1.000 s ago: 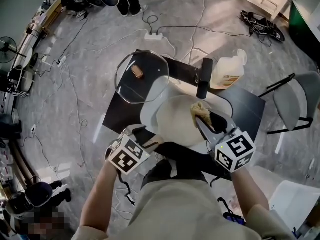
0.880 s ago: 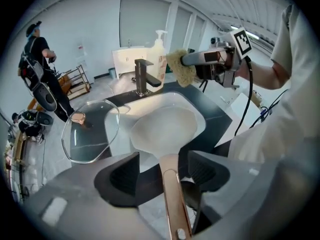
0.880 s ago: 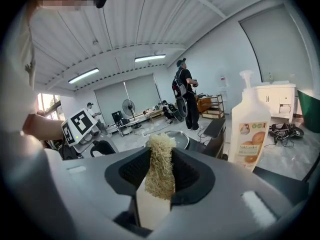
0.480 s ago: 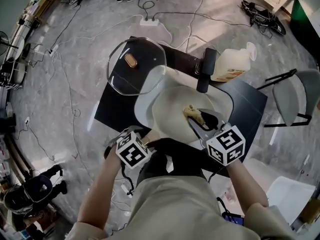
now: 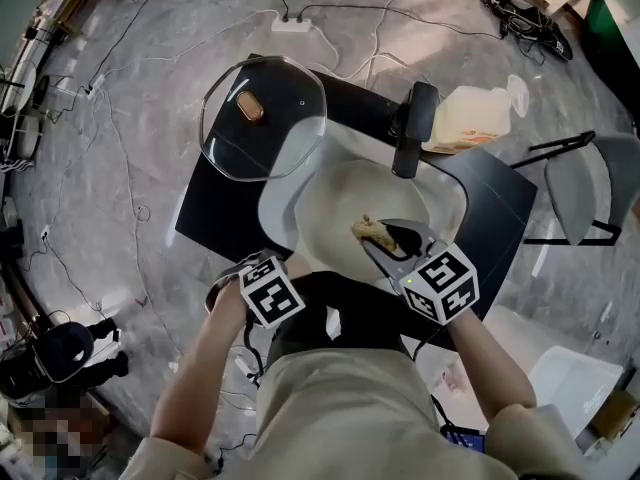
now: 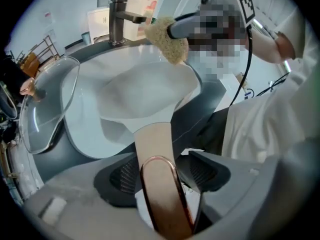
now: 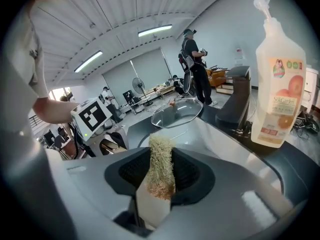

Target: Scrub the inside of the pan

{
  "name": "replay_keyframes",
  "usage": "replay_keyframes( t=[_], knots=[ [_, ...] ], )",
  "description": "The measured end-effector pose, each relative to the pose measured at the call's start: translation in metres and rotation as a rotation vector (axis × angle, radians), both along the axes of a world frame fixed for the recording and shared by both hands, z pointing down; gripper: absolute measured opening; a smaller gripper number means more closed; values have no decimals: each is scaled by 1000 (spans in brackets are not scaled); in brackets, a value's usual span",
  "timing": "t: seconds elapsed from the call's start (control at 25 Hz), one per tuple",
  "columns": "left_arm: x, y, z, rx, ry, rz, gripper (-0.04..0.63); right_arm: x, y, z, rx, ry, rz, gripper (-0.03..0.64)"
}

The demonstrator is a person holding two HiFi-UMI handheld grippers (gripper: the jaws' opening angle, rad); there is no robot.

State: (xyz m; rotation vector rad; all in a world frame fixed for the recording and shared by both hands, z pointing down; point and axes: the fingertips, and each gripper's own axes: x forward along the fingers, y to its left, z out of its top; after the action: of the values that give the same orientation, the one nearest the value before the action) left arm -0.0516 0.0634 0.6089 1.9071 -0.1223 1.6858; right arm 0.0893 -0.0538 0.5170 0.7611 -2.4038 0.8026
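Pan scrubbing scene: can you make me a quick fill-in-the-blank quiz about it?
1. The left gripper is shut on the pan's ____.
2. The fibrous scrubber sits between the jaws of the ____ gripper.
3. The soap bottle stands beside the dark ____.
Missing words: handle; right (the right gripper); faucet.

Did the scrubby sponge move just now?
Yes. The sponge in the right gripper slid across the pan, away from the faucet and toward the person.
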Motion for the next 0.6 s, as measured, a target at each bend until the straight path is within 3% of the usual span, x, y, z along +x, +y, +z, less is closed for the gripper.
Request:
replay_keyframes(
  t=[0.08,0.2,0.6],
  knots=[
    [0,-2,3,-6,-13,-7,295,-6,4,7,-21,9,-47,133],
    [-3,-8,6,-9,-28,-33,198,-18,14,19,-50,35,-147,133],
    [-12,-14,12,-47,-27,-43,166,-47,37,73,-233,109,-430,133]
  ],
)
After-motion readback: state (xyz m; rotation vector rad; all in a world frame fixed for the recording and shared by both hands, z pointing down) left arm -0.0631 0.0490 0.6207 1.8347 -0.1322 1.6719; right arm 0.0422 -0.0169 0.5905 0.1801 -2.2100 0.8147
